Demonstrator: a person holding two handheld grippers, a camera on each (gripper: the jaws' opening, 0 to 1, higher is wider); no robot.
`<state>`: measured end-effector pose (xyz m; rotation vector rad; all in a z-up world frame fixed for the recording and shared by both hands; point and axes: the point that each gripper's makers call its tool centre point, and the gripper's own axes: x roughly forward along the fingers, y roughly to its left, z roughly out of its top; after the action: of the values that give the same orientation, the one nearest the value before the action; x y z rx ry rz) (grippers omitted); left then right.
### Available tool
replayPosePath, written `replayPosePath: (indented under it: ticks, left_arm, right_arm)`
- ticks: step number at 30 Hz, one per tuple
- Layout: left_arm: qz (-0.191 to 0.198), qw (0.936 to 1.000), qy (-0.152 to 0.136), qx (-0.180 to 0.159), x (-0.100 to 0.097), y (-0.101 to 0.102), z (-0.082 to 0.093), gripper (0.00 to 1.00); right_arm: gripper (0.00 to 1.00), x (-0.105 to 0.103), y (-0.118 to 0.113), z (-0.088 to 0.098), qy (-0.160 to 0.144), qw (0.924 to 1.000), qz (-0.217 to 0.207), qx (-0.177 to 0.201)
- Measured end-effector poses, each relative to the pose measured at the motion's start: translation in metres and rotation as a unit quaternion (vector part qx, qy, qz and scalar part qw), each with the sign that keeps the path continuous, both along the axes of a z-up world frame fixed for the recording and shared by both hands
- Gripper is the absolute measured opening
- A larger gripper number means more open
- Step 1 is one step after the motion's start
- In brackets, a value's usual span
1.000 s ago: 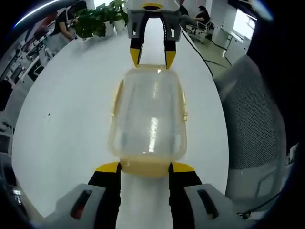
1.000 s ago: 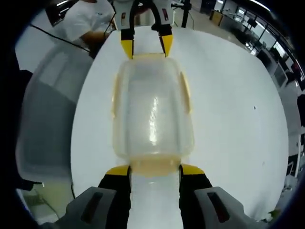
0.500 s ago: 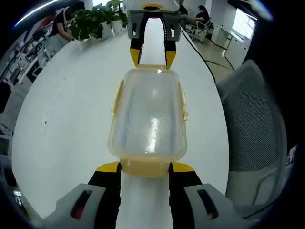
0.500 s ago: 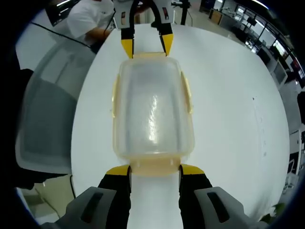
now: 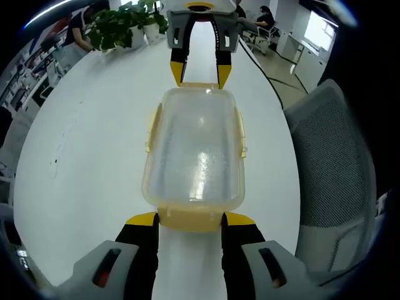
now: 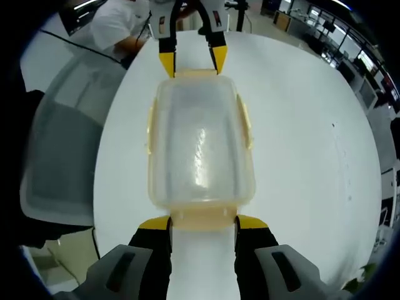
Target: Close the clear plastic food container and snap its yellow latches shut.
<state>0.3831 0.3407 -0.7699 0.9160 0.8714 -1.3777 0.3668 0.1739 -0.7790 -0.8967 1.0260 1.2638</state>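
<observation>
The clear plastic container [image 5: 194, 150] lies lengthwise on the white table [image 5: 87, 156] with its lid on. Thin yellow latches [image 5: 152, 128] run along both long sides, and one yellow end latch [image 5: 190, 217] faces me. My left gripper [image 5: 190, 220] is open, its yellow tips on either side of that end latch. My right gripper [image 5: 200, 74] is open at the far end. In the right gripper view the same container [image 6: 200, 144] fills the middle. There the right gripper [image 6: 201, 223] straddles the near end latch [image 6: 201, 219] and the left gripper [image 6: 192, 62] stands at the far end.
A grey mesh chair [image 5: 331, 162] stands close to the table edge on one side, seen also as the chair [image 6: 56, 150]. Potted plants [image 5: 119, 28] sit at the far edge. A person in a white shirt [image 6: 119, 28] is behind the left gripper. A black cable [image 5: 265, 72] crosses the table.
The container has moved a little farther from the left gripper's camera and now looks flatter and squarer. Both grippers have stayed at its two ends, still open.
</observation>
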Motion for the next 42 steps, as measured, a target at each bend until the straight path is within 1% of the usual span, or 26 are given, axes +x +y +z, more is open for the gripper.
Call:
replayPosePath:
  ticks: [9,18,22,32,33,34,35,36,37,39,42]
  left_arm:
    - [0.002,1.0000,0.005,0.007,0.000,-0.001,-0.004,0.38]
    - [-0.003,0.9999,0.000,0.014,-0.001,-0.002,-0.006,0.38]
    - [-0.009,0.9996,-0.001,0.025,0.000,-0.004,-0.009,0.38]
    - [-0.022,0.9991,-0.009,0.035,-0.001,-0.003,-0.012,0.38]
    - [-0.021,0.9990,-0.007,0.040,-0.001,-0.002,-0.013,0.36]
    - [-0.020,0.9990,-0.004,0.039,-0.002,-0.002,-0.012,0.30]
    - [-0.028,0.9989,-0.001,0.039,-0.004,-0.002,-0.012,0.25]
    - [-0.028,0.9988,0.000,0.039,-0.004,-0.002,-0.012,0.22]
    - [-0.029,0.9988,-0.003,0.038,-0.003,-0.002,-0.012,0.23]
    - [-0.018,0.9993,-0.003,0.033,0.000,-0.002,-0.010,0.28]
    - [-0.018,0.9992,-0.005,0.035,0.000,-0.001,-0.009,0.29]
  right_arm:
    - [0.38,0.001,-0.002,-0.001,-0.001,1.0000,0.005,-0.002]
    - [0.38,-0.002,0.000,-0.006,-0.007,0.9999,0.008,0.002]
    - [0.38,-0.002,0.000,-0.009,-0.011,0.9999,0.009,0.000]
    - [0.39,-0.002,-0.001,-0.008,-0.012,0.9998,0.009,0.012]
    - [0.39,-0.002,-0.001,-0.008,-0.012,0.9999,0.005,0.010]
    - [0.39,-0.002,-0.002,-0.008,-0.012,0.9999,0.005,0.008]
    - [0.39,-0.002,-0.002,-0.009,-0.012,0.9999,0.005,0.007]
    - [0.39,-0.002,-0.002,-0.009,-0.013,0.9999,0.005,0.006]
    - [0.39,-0.002,-0.003,-0.009,-0.015,0.9999,0.007,0.006]
    - [0.38,-0.002,-0.005,-0.009,-0.014,0.9999,0.010,0.002]
    - [0.34,-0.002,-0.011,-0.012,-0.016,0.9997,0.014,-0.011]
